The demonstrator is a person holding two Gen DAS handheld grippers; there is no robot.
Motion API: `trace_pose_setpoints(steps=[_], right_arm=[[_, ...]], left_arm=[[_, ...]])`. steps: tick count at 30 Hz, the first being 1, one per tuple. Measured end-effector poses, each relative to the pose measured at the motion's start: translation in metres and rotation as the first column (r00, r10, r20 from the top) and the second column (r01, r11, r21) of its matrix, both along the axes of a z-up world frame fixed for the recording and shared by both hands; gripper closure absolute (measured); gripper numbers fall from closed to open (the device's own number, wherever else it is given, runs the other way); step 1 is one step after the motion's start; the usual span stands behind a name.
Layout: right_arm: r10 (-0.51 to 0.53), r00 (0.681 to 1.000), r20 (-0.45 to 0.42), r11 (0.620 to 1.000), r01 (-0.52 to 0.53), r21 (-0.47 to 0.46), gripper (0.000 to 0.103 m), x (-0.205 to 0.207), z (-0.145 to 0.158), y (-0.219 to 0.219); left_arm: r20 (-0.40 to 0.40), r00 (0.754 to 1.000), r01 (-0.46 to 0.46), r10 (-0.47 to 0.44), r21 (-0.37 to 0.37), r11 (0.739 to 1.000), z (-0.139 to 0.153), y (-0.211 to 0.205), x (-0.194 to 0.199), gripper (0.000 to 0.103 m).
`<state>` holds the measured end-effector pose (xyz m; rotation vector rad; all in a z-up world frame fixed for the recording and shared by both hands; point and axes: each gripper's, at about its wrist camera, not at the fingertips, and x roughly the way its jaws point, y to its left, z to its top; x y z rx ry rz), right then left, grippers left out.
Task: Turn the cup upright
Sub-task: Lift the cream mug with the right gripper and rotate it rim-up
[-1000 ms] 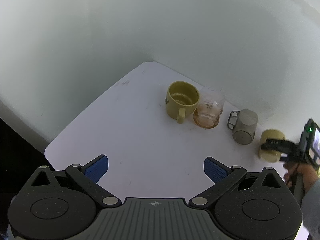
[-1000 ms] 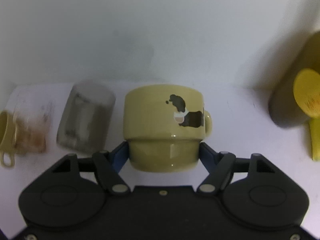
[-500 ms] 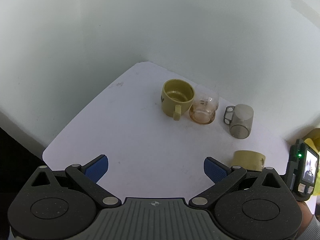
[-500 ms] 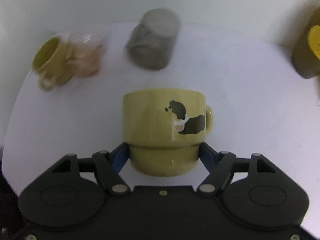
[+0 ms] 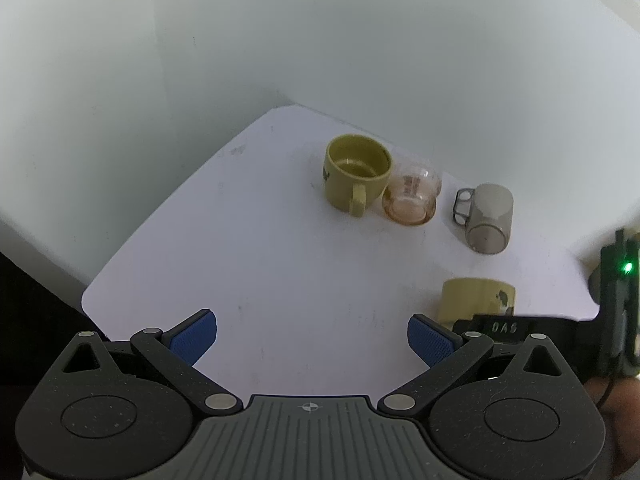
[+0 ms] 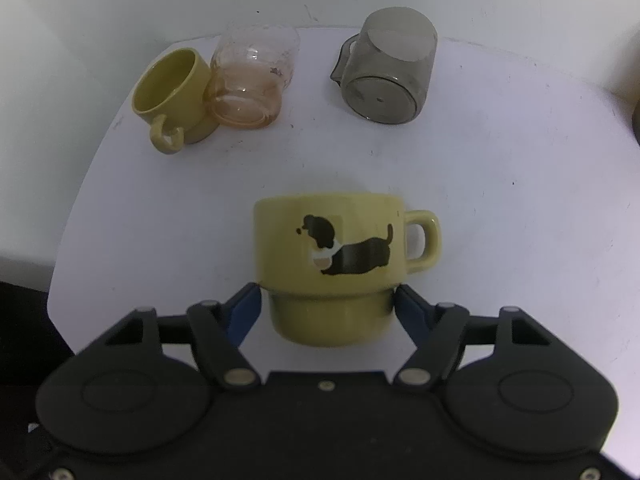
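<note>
My right gripper (image 6: 327,312) is shut on the narrow base of a yellow mug with a dog print (image 6: 332,256), with the base toward the camera, the rim away and the handle to the right, over the front of the white table (image 6: 500,216). The same mug (image 5: 474,298) shows at lower right in the left wrist view, with the right gripper's black body behind it. My left gripper (image 5: 312,338) is open and empty above the table's near edge.
At the back of the table stand a plain yellow mug (image 6: 170,92), upright with its handle toward me, an amber glass (image 6: 252,80) touching it, and a grey handled cup (image 6: 390,68). A dark object (image 6: 636,116) is at the far right edge. Walls close in behind.
My right gripper has carried the dog mug back from the row of cups toward the table's front and tilted downward. The left gripper stays open and has drawn back slightly.
</note>
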<state>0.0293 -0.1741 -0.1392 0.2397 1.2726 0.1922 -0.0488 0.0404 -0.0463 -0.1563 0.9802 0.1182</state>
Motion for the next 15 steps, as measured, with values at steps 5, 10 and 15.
trace_pose_setpoints(steps=[5, 10, 15], right_arm=[[0.004, 0.999, 0.037, 1.0, -0.005, 0.028, 0.036, 0.003, 0.007, 0.004], [-0.03, 0.997, 0.078, 0.998, 0.026, 0.048, 0.035, -0.008, 0.029, -0.02], [-0.094, 0.987, 0.132, 0.995, 0.089, 0.041, 0.031, -0.034, 0.056, -0.07]], left_arm=[[0.085, 0.995, 0.057, -0.059, 0.02, 0.998, -0.012, -0.015, -0.009, 0.0], [0.129, 0.98, 0.148, -0.153, 0.046, 0.988, -0.024, -0.04, -0.012, 0.0], [0.12, 0.952, 0.284, -0.28, -0.017, 0.959, -0.052, -0.081, 0.0, 0.0]])
